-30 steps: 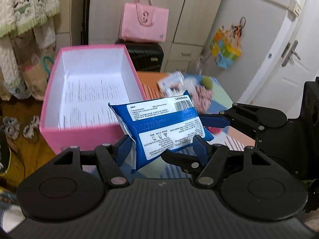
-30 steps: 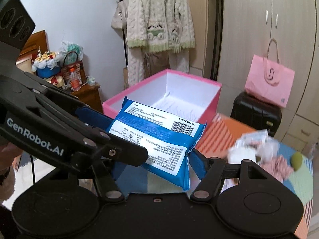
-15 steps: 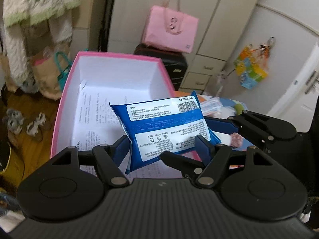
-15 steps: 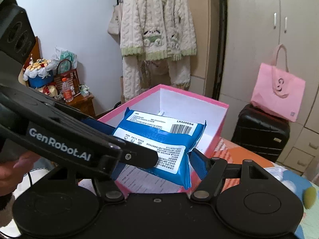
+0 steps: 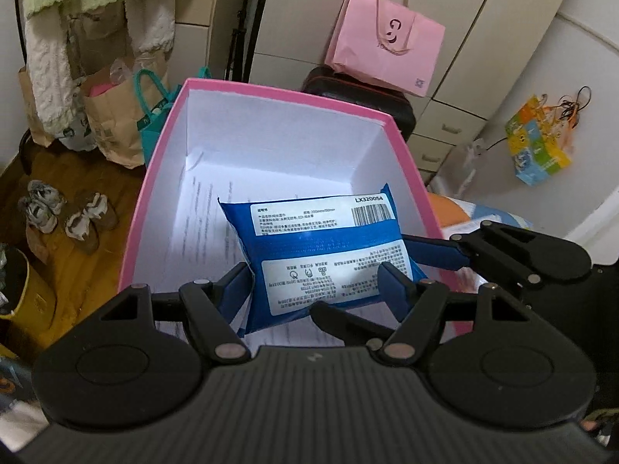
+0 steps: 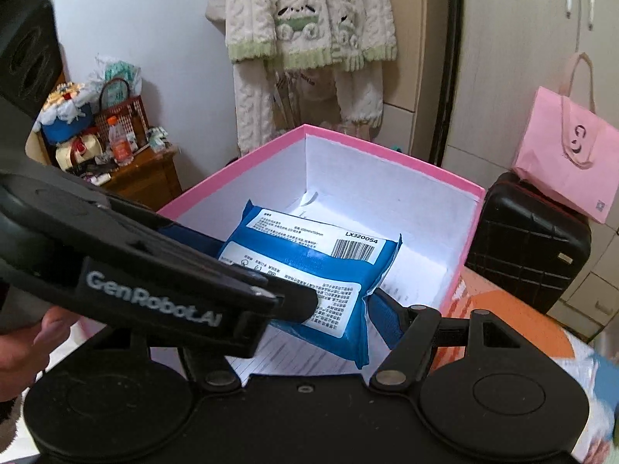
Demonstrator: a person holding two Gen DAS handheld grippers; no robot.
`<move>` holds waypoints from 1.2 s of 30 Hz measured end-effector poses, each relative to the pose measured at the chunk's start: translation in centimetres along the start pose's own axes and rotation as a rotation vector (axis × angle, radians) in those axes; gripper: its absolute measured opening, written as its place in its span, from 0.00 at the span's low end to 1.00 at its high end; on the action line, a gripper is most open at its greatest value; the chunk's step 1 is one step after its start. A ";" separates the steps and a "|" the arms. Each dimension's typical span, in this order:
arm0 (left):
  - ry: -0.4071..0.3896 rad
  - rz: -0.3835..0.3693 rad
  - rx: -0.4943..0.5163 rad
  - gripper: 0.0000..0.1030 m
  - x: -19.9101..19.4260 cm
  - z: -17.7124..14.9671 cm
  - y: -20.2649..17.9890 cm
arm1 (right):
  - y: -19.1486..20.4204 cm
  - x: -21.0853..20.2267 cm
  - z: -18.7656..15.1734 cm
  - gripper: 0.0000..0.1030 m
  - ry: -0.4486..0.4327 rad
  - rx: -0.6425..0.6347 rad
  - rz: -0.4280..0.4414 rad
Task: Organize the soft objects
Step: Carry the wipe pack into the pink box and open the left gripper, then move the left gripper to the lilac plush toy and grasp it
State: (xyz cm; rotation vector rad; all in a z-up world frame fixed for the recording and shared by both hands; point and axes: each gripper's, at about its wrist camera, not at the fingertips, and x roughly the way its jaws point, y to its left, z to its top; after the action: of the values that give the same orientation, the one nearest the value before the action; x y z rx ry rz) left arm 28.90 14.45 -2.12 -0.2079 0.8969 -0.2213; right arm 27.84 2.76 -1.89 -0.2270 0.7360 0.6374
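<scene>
Left wrist view: blue wipes pack (image 5: 325,251) over open pink box (image 5: 154,193), printed sheet (image 5: 201,232) on box floor. Left hand-held gripper (image 5: 315,282) half open, blue pads pressed on pack's near edge. Right hand-held gripper (image 5: 445,253) gripping pack's right end.

Right wrist view: same pack (image 6: 309,263) above box (image 6: 387,154) interior, clamped from both sides; right hand-held gripper (image 6: 329,309) partly open around it, left hand-held gripper (image 6: 193,237) reaching in from left.
</scene>
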 end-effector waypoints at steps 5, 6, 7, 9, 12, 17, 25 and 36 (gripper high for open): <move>0.026 0.019 -0.011 0.68 1.9 1.9 0.9 | -1.0 2.6 1.0 0.73 0.032 0.010 0.007; 0.031 0.025 -0.018 0.68 2.3 2.1 1.1 | -1.1 3.1 1.0 0.73 0.040 0.011 0.011; 0.041 0.030 -0.030 0.67 2.6 2.2 1.3 | -1.1 3.2 1.1 0.73 0.039 -0.001 0.009; 0.058 0.037 -0.063 0.69 3.3 2.3 1.7 | -1.0 3.3 1.2 0.73 0.052 -0.020 0.003; 0.064 0.048 -0.064 0.70 3.6 2.4 1.6 | -0.9 3.3 1.2 0.80 0.065 -0.037 -0.024; -0.028 0.085 0.012 0.78 1.3 1.9 0.3 | -0.7 2.5 1.1 0.81 0.063 -0.051 -0.034; -0.095 0.067 0.067 0.80 -3.3 0.9 -0.7 | 0.9 -0.9 -0.1 0.81 0.036 -0.107 -0.068; -0.115 0.001 0.196 0.80 -9.2 -1.9 -3.4 | 1.7 -7.8 -1.9 0.81 0.003 -0.104 -0.067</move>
State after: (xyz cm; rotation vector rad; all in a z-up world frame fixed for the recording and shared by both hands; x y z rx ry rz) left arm 21.50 13.61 4.57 -0.0375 0.7561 -0.2921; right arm 21.36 -0.18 2.12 -0.3466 0.6959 0.6124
